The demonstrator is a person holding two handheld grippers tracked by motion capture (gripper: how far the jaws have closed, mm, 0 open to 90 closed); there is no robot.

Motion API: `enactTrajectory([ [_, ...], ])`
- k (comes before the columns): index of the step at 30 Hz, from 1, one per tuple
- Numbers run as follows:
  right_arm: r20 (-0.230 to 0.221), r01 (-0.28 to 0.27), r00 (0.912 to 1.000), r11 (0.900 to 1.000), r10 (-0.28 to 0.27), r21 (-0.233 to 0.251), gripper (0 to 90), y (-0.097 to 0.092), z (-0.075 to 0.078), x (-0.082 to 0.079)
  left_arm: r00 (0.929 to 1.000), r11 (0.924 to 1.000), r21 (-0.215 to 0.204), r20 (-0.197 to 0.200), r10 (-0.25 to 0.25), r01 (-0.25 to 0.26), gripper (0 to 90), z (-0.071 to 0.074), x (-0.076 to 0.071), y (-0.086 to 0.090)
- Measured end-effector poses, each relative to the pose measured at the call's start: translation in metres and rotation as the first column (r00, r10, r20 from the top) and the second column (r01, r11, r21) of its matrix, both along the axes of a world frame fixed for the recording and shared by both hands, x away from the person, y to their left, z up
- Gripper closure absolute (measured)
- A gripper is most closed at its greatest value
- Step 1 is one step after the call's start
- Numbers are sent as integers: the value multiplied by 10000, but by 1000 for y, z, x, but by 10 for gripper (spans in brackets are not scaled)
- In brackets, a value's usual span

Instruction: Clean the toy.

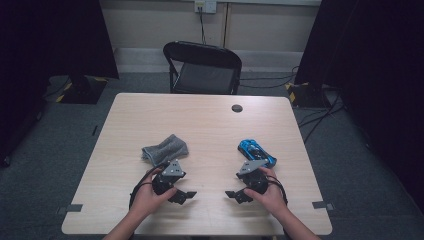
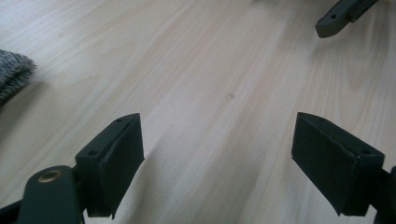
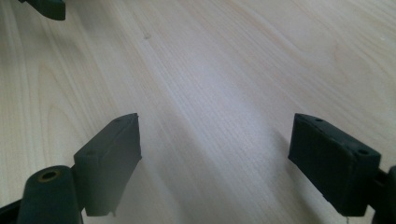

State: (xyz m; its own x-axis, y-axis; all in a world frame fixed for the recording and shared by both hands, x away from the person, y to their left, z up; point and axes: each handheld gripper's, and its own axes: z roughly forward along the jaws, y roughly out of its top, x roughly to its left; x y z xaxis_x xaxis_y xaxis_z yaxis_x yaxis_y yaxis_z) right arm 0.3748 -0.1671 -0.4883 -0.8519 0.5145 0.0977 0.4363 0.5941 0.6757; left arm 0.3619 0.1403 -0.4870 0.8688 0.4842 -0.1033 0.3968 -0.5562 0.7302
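Grey cloth [image 1: 165,149] looks soft and light; I'd pinch its near fold. Both grippers [image 1: 184,196] [image 1: 233,194] gape wide, empty.

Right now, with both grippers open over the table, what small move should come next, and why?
Probably swing the left gripper forward toward the grey cloth: its jaws stand open with only bare table between them, and the cloth lies just beyond that hand. The right gripper is also open, near the blue toy car.

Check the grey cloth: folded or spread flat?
Folded, loosely. The grey cloth lies bunched in a thick, rumpled bundle on the table, just beyond the left gripper, untouched.
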Motion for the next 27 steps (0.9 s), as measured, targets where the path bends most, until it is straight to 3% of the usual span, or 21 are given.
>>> enactTrajectory([
  [8,43,-114,9999,9998,115,-145,162,1,-4,-5,9997,10000,-27,257,-15,16,166,-1,-4,-1],
  [17,709,-275,9970,9988,303,-404,146,3,-8,-12,9993,9995,270,322,-164,155,165,-8,-8,-1],
  [27,1063,-164,9942,9998,149,139,142,1,-14,-15,9974,9984,426,616,-387,361,152,-15,-10,-3],
])
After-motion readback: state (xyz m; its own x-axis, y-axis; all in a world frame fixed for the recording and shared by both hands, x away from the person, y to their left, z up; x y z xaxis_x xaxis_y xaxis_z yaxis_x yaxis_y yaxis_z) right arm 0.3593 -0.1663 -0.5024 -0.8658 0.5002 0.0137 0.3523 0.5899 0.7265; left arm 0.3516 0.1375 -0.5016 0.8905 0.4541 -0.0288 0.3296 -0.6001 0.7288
